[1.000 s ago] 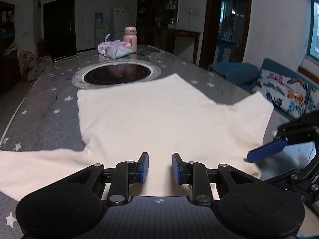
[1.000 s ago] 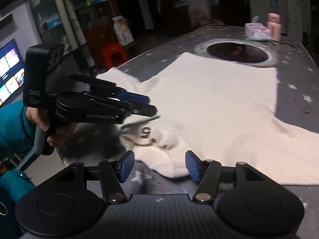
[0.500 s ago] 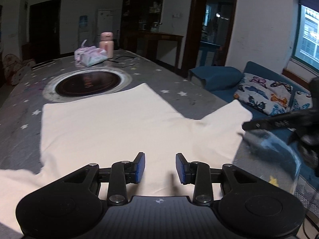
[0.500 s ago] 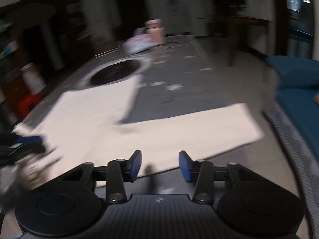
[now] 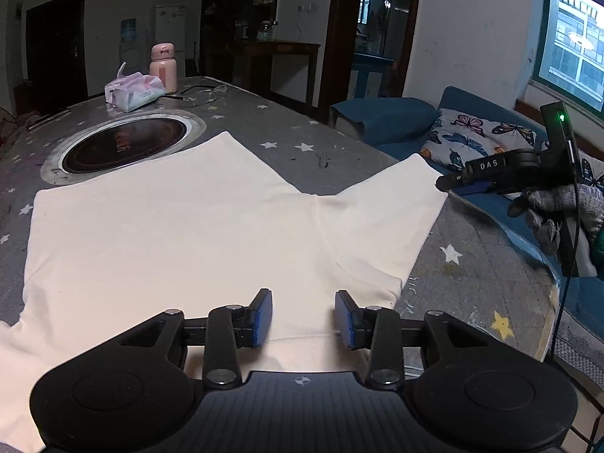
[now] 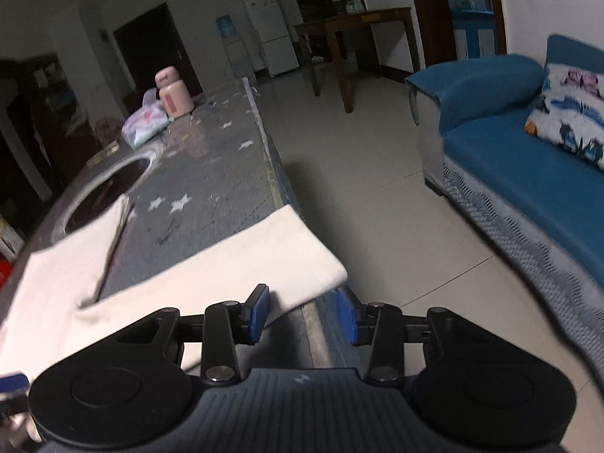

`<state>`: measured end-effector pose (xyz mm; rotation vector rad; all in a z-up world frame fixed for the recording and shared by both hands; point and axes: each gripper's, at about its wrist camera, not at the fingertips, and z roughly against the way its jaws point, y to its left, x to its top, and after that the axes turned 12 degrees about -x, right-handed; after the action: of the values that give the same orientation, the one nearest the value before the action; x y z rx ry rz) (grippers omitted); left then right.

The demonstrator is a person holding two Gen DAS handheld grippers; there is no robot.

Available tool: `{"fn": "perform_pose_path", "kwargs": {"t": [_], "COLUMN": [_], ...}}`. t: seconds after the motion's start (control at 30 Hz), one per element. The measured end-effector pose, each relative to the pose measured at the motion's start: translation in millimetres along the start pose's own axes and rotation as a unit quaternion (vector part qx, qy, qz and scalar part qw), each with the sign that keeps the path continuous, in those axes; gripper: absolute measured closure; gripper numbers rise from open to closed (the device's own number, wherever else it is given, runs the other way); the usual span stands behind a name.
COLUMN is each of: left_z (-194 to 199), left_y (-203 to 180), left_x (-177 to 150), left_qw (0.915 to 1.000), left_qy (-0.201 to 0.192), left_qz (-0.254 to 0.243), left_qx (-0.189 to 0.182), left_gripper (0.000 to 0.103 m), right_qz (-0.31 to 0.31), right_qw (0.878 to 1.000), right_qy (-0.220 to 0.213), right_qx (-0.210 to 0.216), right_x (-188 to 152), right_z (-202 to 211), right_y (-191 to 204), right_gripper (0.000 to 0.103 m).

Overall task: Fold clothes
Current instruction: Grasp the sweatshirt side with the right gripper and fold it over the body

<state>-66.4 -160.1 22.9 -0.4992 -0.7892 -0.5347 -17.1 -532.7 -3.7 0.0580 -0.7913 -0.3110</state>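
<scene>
A cream T-shirt lies spread flat on the grey star-patterned table. My left gripper hovers over the shirt's near edge by the right shoulder. Its jaws are opening, with only flat cloth beneath them and nothing pinched. The right sleeve reaches toward the table's right edge. In the left wrist view my right gripper, held by a gloved hand, points at that sleeve's tip. In the right wrist view the right gripper stands open just short of the sleeve end, which overhangs the table edge.
At the table's far end stand a pink bottle, a tissue pack and glasses, behind a round dark hob. A blue sofa with a butterfly cushion lies to the right across tiled floor.
My left gripper slid right along the shirt's near edge and its jaws widened. My right gripper swung from the collar to the right sleeve's end, its jaws narrower than before.
</scene>
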Motion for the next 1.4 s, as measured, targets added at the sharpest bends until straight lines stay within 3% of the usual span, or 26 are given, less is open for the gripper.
{"fn": "perform_pose_path", "kwargs": {"t": [0.17, 0.27, 0.33, 0.37, 0.4, 0.47, 0.63, 0.7, 0.8, 1.17, 1.4], "left_z": [-0.2, -2.1, -3.3, -3.8, -3.9, -5.1, -9.2, -10.6, -13.3, -28.4, -21.6], "left_y": [-2.0, -4.6, -6.5, -7.5, -8.6, -10.3, -11.9, -12.0, -14.3, -23.5, -21.0], "left_x": [1.7, 3.0, 4.1, 4.6, 5.2, 6.0, 8.1, 8.7, 10.0, 8.5, 11.4], "left_qw": [1.0000, 1.0000, 0.9999, 0.9999, 0.9999, 0.9999, 0.9997, 0.9997, 0.9995, 0.9987, 0.9989], "left_qy": [0.001, 0.004, 0.004, 0.004, 0.004, 0.005, 0.010, 0.012, 0.015, 0.023, 0.014], "left_qz": [-0.003, -0.008, -0.010, -0.010, -0.011, -0.015, -0.020, -0.019, -0.026, -0.044, -0.042], "left_qx": [0.003, 0.003, 0.002, 0.002, 0.001, 0.001, 0.004, 0.004, 0.006, -0.007, -0.013], "left_gripper": [0.061, 0.061, 0.061, 0.061, 0.061, 0.060, 0.059, 0.059, 0.059, 0.059, 0.055], "right_qz": [-0.062, -0.084, -0.094, -0.098, -0.107, -0.117, -0.111, -0.110, -0.104, -0.082, -0.076], "right_qw": [0.997, 0.994, 0.993, 0.992, 0.991, 0.990, 0.990, 0.990, 0.991, 0.989, 0.992], "right_qy": [0.013, 0.012, 0.011, 0.013, 0.018, 0.020, 0.016, 0.008, -0.010, -0.082, -0.065], "right_qx": [0.046, 0.066, 0.076, 0.075, 0.073, 0.073, 0.090, 0.090, 0.082, 0.093, 0.072], "right_x": [0.4, -1.7, -2.2, -2.7, -3.6, -5.3, -5.3, -4.0, -1.2, 32.4, 33.4], "right_z": [-13.4, -16.2, -15.8, -16.2, -17.2, -18.6, -19.8, -18.1, -11.3, 31.1, 26.6], "right_y": [-23.1, -33.3, -38.4, -40.3, -43.4, -48.7, -50.6, -49.2, -45.8, -26.0, -19.0], "right_gripper": [0.064, 0.074, 0.074, 0.072, 0.063, 0.063, 0.070, 0.086, 0.096, 0.099, 0.099]}}
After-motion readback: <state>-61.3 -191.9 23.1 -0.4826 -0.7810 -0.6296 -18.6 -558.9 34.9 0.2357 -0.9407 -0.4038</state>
